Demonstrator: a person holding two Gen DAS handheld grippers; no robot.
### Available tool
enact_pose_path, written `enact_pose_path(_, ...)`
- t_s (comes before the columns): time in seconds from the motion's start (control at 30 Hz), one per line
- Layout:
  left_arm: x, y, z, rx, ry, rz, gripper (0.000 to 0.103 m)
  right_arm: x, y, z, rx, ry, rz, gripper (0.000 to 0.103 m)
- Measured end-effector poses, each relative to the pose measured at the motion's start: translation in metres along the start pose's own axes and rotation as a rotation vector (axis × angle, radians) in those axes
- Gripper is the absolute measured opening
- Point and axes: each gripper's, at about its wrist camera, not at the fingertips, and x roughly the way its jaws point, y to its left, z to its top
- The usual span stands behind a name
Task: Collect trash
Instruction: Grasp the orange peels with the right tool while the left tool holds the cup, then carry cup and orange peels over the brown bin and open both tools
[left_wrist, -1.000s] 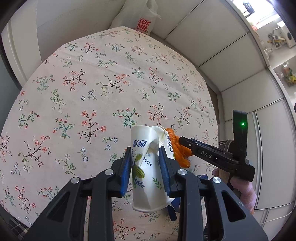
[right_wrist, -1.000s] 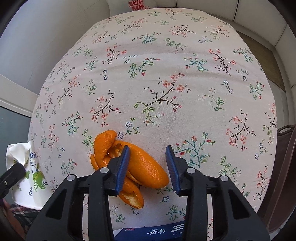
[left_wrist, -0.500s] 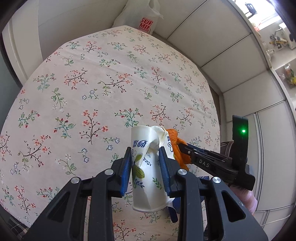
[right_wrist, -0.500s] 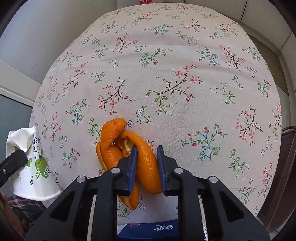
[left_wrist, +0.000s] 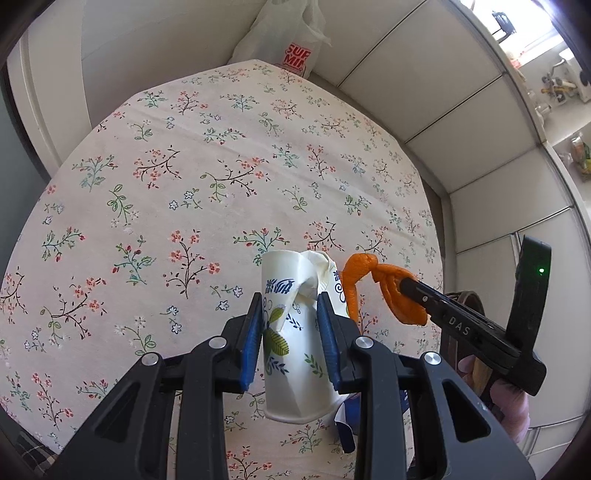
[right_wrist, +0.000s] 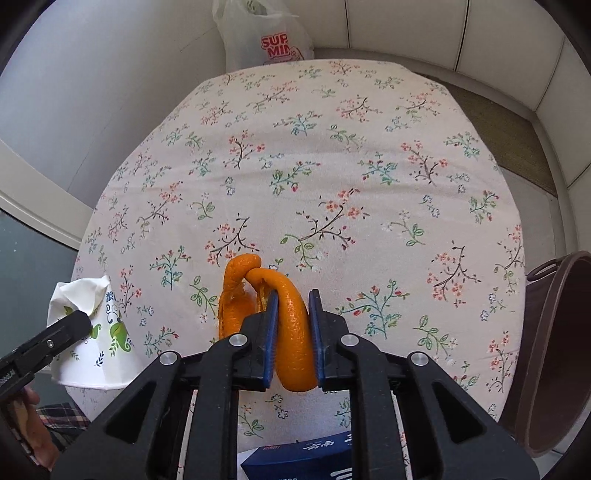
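My right hand-held gripper (right_wrist: 291, 325) has its blue pads clamped on a strip of orange peel (right_wrist: 291, 332); the peel fills the gap between them and its curled end arches up past the fingertips, with a second fold of peel hanging to the left of the jaws. In the left wrist view the same peel (left_wrist: 384, 291) dangles from the tip of that gripper, clear of the cloth and just right of the cup.

My left hand-held gripper (left_wrist: 290, 332) is closed on a crumpled paper cup (left_wrist: 295, 354), white with blue and green leaf print. The pads press its sides about halfway up, the mouth is crushed and folded at the top, and the base hangs toward the camera, tilted a little. From the right wrist view the cup (right_wrist: 92, 339) sits at the far left with one black finger across it.

Under both lies the round surface (right_wrist: 332, 147), covered by a pale cloth with small flower sprigs. A dark blue box (right_wrist: 306, 458) with white lettering lies at its near edge, below my right gripper. Beyond the far edge a white plastic bag (right_wrist: 258, 33) with red letters stands against the wall. A brown bin (right_wrist: 554, 350) stands off the right side of the surface. A bit of plaid fabric (right_wrist: 62, 421) shows at the lower left.
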Motion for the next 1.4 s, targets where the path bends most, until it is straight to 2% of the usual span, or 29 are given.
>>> enact_pose_path(0.33, -0.005, -0.024, 0.004, 0.017, -0.054, -0.046, 0.029, -0.072, -0.027, 0.005, 0.095, -0.247, -0.042, 0.015)
enact_pose_path(0.87, -0.034, -0.133, 0.008, 0.221, -0.250, -0.122, 0.030, -0.159, -0.084, -0.028, 0.218, -0.590, -0.246, 0.015)
enact_pose_path(1.1, -0.028, -0.190, -0.006, 0.302, -0.265, -0.170, 0.030, -0.195, -0.123, -0.053, 0.286, -0.680, -0.335, 0.016)
enact_pose_path(1.4, -0.004, -0.265, -0.036, 0.404, -0.214, -0.233, 0.029, -0.225, -0.181, -0.091, 0.395, -0.742, -0.432, 0.016)
